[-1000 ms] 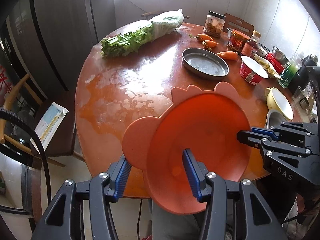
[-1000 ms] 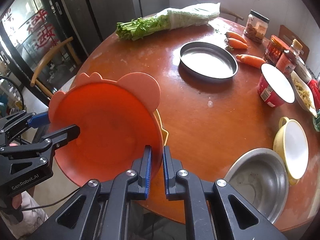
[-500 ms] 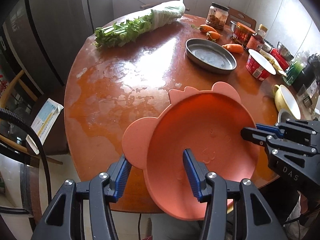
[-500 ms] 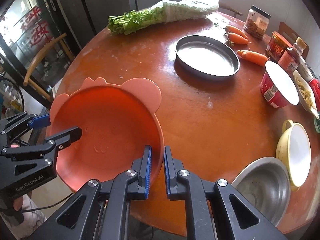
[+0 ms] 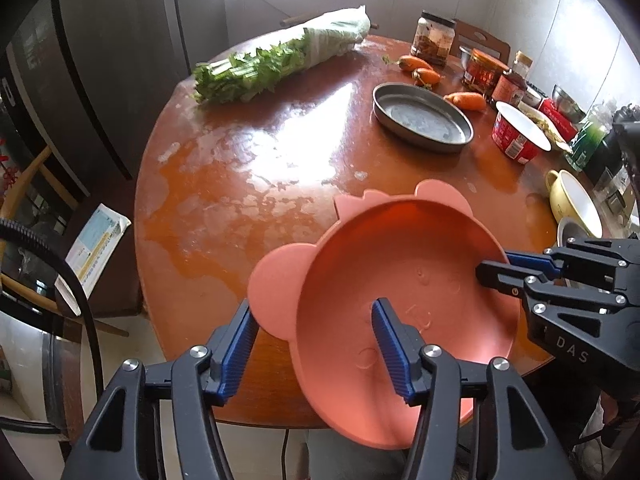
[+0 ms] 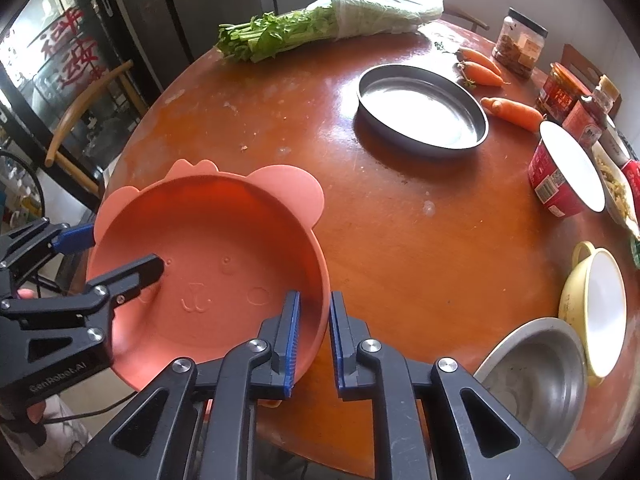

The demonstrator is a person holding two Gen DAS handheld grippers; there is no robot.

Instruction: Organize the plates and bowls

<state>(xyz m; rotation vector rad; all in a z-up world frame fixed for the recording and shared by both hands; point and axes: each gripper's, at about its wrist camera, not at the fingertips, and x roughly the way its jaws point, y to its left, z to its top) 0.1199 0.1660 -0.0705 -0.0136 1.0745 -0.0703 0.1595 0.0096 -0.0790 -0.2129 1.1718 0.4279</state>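
Salmon-pink bowl point(image 6: 208, 272), rounded ears, embossed face inside, tilted

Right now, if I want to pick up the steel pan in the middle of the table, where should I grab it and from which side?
Grip the steel pan by its rim on the side facing you, one finger inside the upright wall and one outside. It is wide, shallow and flat-bottomed, so the thin wall is probably the only part a claw can close on. Carrots crowd the far side; the near side is bare table.
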